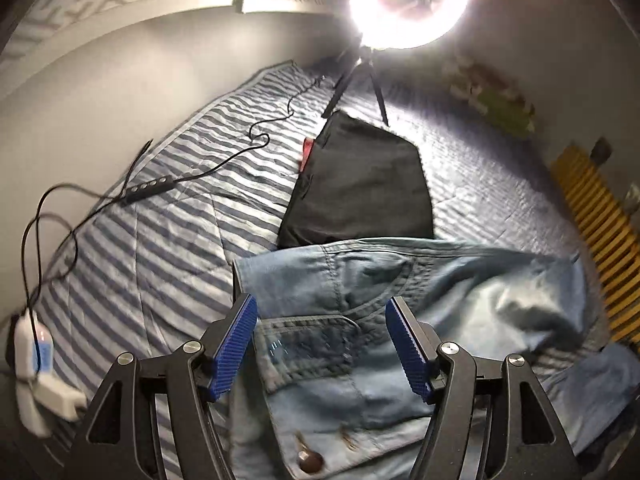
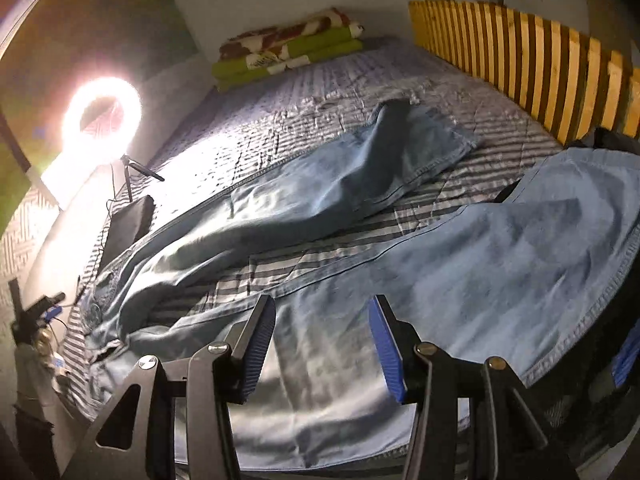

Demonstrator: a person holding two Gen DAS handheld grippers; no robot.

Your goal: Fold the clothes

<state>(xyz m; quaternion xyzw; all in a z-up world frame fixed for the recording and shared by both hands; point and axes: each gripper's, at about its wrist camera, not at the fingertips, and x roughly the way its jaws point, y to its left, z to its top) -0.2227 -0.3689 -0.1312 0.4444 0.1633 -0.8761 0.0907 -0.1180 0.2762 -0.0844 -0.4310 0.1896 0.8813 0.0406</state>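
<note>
Folding the jeans well means flattening both spread legs before bringing one over the other. They lie sprawled across the striped bedspread, waistband near the left gripper, near leg under the right gripper. Both grippers' jaws stand apart, holding nothing. Far left sit a folded black garment and a ring light; a slatted headboard runs along the right.

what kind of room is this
Most likely a bedroom: a bed with a striped quilt, a slatted wooden headboard and folded blankets by the wall. Jeans lie spread on it, lit by a ring light.
</note>
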